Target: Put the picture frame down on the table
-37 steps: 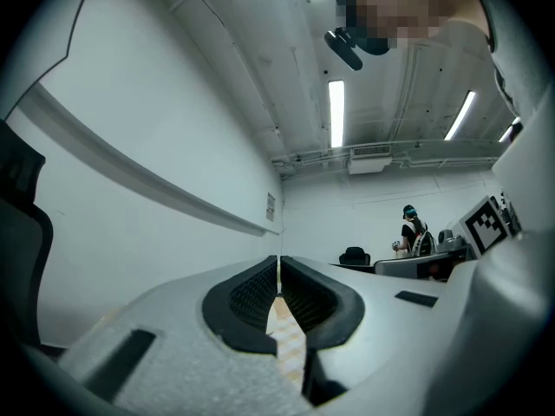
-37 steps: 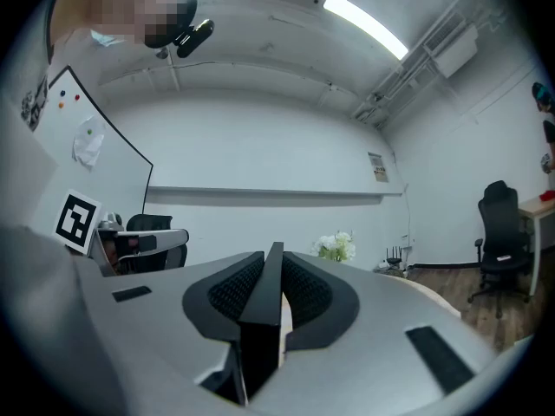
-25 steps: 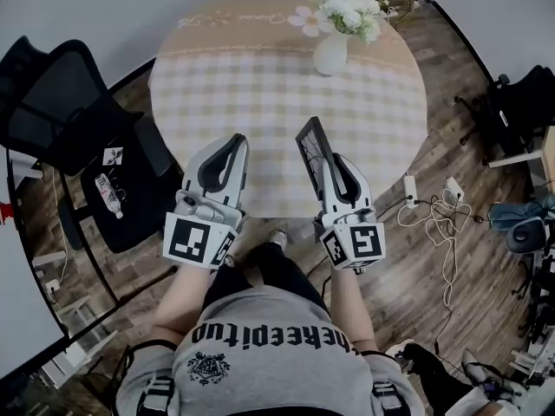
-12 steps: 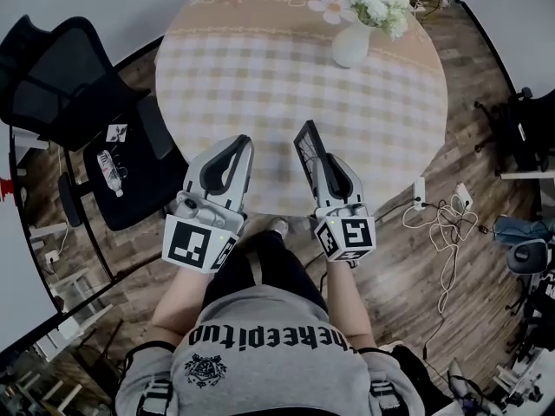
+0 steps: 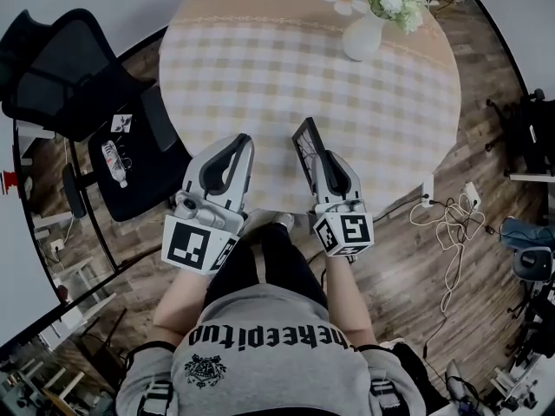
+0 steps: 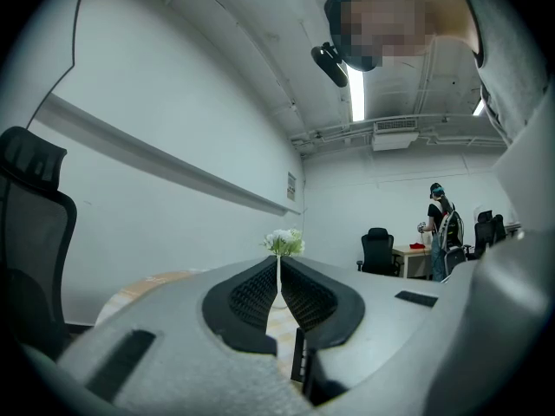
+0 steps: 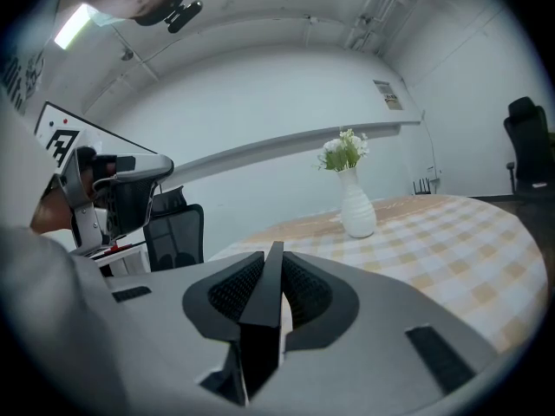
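Over near edge of round check-clothed table [image 5: 286, 68], right gripper [image 5: 324, 161] clamped on dark picture frame [image 5: 305, 144], frame standing on edge between pads; left gripper [image 5: 236, 146] just beside, jaws closed together, empty; white flower vase [image 5: 362, 35] at far side.

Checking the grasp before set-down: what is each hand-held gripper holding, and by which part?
Right hand-held gripper: the frame, clamped by one thin edge between the pads. Left hand-held gripper: nothing.
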